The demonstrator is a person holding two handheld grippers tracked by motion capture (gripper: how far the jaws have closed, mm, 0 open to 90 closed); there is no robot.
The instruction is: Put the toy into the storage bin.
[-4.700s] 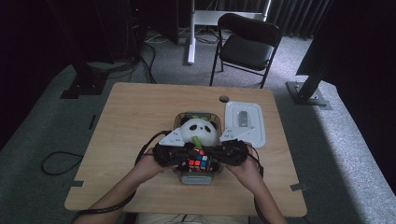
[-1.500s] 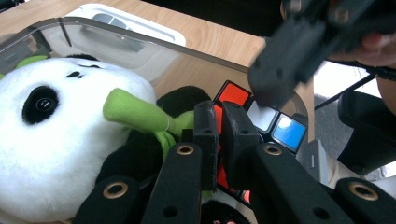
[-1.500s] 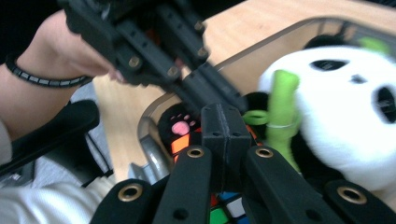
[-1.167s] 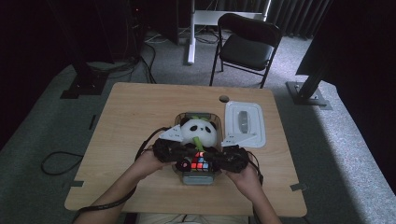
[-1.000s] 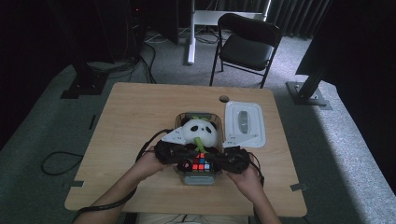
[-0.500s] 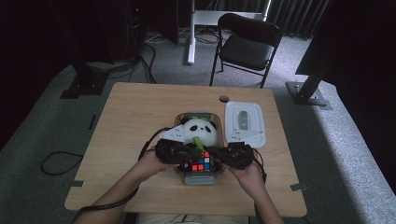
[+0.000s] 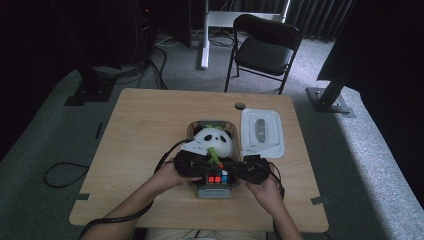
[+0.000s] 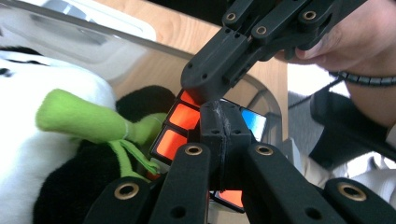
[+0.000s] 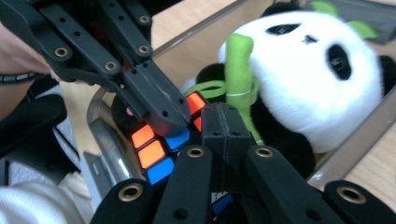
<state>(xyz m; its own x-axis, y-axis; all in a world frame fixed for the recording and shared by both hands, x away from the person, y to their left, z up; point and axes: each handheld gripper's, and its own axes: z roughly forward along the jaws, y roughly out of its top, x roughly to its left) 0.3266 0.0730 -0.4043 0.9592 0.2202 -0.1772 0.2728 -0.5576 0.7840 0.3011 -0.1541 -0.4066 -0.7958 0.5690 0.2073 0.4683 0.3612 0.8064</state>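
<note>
A wooden bench (image 7: 150,130) stands on grey carpet, with a black folding chair (image 7: 267,47) behind its far edge. On the bench, right of centre, a white lid (image 7: 261,132) lies flat just beside a clear plastic box (image 7: 218,191). A person's forearms come in from the near edge, one hand on each tool, both meeting over the near end of the box.

Inside the box sits a plush panda (image 7: 216,142), its white head toward the far end; in the right gripper view its face is plain, and a green plush bamboo stalk (image 9: 239,63) lies against its front. Just in front of the panda, at the near end of the box, is a colour puzzle cube (image 7: 217,177) with red, blue and white squares on top; it touches the panda's dark body.

The left tongs (image 8: 223,122) have their two black jaws pressed flat together with nothing between them, their tips resting against the cube's orange face. The right tongs (image 9: 225,126) are likewise fully closed and empty, tips down at the cube's edge beside the stalk. In each gripper view the other tool's closed tip comes in from above and meets the cube from the opposite side, so the cube sits between the two tips.
</note>
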